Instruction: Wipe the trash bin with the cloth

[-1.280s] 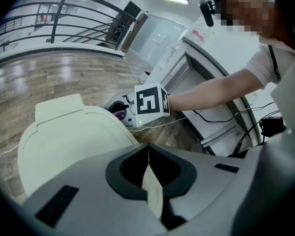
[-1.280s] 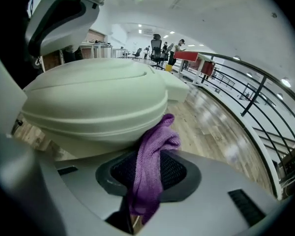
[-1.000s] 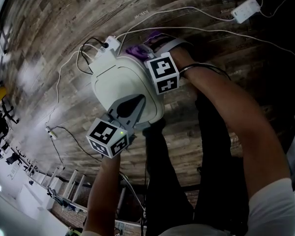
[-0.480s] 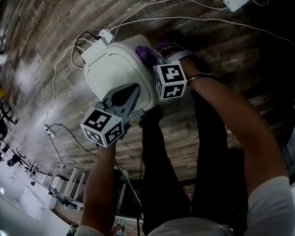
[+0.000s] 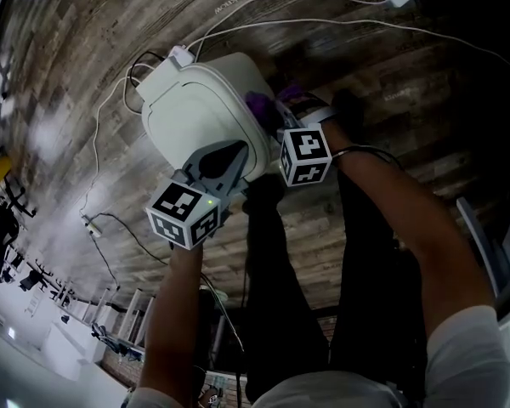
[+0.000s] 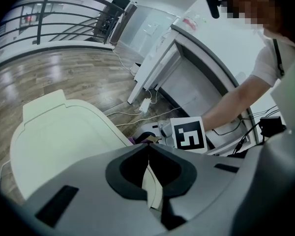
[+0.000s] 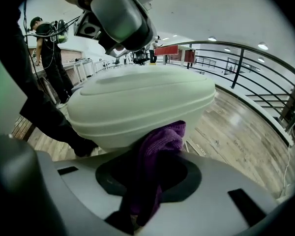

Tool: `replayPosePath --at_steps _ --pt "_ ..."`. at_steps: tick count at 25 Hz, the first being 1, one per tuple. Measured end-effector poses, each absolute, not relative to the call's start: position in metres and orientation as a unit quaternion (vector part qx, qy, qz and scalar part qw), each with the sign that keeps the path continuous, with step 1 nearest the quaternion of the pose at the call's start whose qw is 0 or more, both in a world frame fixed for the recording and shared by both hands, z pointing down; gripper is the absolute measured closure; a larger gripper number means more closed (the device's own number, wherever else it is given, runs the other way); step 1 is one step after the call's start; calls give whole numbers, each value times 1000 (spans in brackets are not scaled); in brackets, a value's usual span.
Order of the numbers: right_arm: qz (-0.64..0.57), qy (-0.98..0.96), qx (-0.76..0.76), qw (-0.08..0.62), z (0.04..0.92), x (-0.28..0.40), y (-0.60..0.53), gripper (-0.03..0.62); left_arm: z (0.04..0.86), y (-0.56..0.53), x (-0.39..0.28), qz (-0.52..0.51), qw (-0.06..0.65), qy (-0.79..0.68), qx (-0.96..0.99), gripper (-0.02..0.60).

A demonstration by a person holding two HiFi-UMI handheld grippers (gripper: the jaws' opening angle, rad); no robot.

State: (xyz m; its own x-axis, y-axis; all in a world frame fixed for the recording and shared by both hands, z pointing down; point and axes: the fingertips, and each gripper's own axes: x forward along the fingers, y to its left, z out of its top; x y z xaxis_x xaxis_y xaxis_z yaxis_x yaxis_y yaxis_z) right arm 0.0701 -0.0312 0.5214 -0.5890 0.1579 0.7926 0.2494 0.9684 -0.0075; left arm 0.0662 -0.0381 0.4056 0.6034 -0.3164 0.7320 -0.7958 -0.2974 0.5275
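The right claw [image 7: 155,156] is grasping the purple cloth [image 7: 160,141] and pressing it against the side of the trash bin [image 5: 200,109], just under the lid's overhang. The left claw [image 6: 147,151] is clenched, seemingly pinching a thin pale edge of the lid to steady the bin.

The cloth is bunching in the jaws with only a small tuft showing, so hard plastic could be scraping the bin instead of fabric. If that tuft is catching under the lid's lip, it could be getting dragged out of the grip. A hard sideways push could be tipping or sliding the light bin on the wooden floor [image 5: 391,83], especially if the left pinch is slipping.

The white cables [image 5: 323,28] and a plug [image 5: 183,56] are lying right against the bin's far side, crowding any sweep there. The person's shoe [image 5: 263,192] is standing just beside the near side. To the right, bare floor is offering open room.
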Motion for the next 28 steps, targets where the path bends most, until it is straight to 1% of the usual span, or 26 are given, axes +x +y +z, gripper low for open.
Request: replayPosePath --at_steps 15,19,24,28 --pt "-9 -878 -140 457 529 111 42 484 410 -32 84 262 478 -345 764 577" --pt "-17 -870 -182 457 529 120 70 484 412 -34 86 260 481 -344 764 577" --pt "-49 -851 -293 432 515 133 112 484 411 -38 86 258 484 -344 762 577" --pt "-69 -845 -302 436 518 139 102 484 412 -44 83 255 483 -348 762 577"
